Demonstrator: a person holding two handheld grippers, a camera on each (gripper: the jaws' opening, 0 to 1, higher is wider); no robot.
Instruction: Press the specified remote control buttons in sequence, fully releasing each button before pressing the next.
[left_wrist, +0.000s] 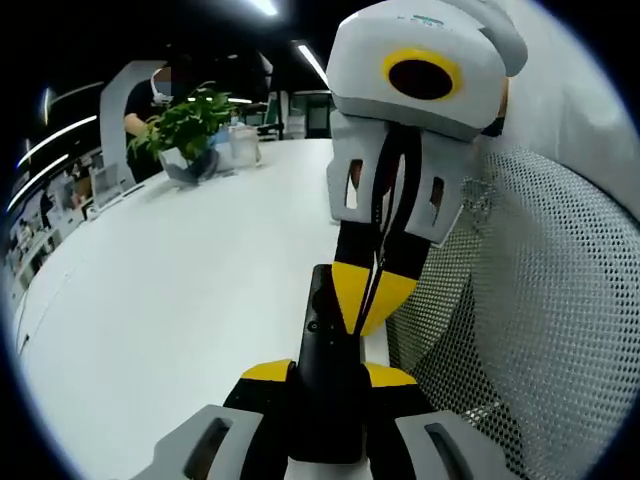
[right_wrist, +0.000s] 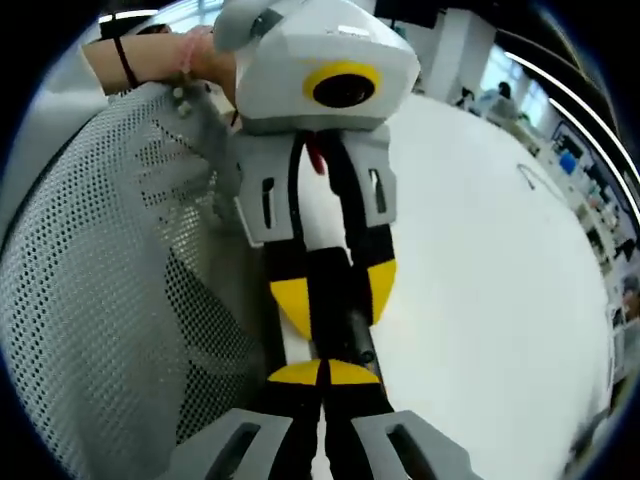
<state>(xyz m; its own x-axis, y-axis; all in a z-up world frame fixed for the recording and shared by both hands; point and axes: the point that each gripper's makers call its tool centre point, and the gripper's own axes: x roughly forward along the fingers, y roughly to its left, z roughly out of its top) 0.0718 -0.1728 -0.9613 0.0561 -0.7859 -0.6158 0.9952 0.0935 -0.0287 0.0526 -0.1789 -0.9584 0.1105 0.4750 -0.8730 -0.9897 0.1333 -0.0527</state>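
Note:
A black remote control (left_wrist: 325, 350) lies lengthwise between the yellow-tipped jaws of my left gripper (left_wrist: 328, 372), which is shut on its sides. My right gripper (left_wrist: 372, 300) comes down from the upper right with its jaws shut together, and its yellow tips rest on the remote's far end near the buttons. In the right gripper view my right gripper (right_wrist: 322, 373) is shut, its tips meeting over the near end of the remote (right_wrist: 355, 340). Beyond it, the left gripper (right_wrist: 335, 290) clamps the remote from both sides.
Under both grippers stretches a white table (left_wrist: 200, 270) (right_wrist: 480, 280). A grey mesh chair back (left_wrist: 540, 300) (right_wrist: 100, 270) stands close beside them. A potted plant (left_wrist: 190, 130) and a person (left_wrist: 150, 100) are at the table's far end. A hand (right_wrist: 200, 55) holds the left gripper.

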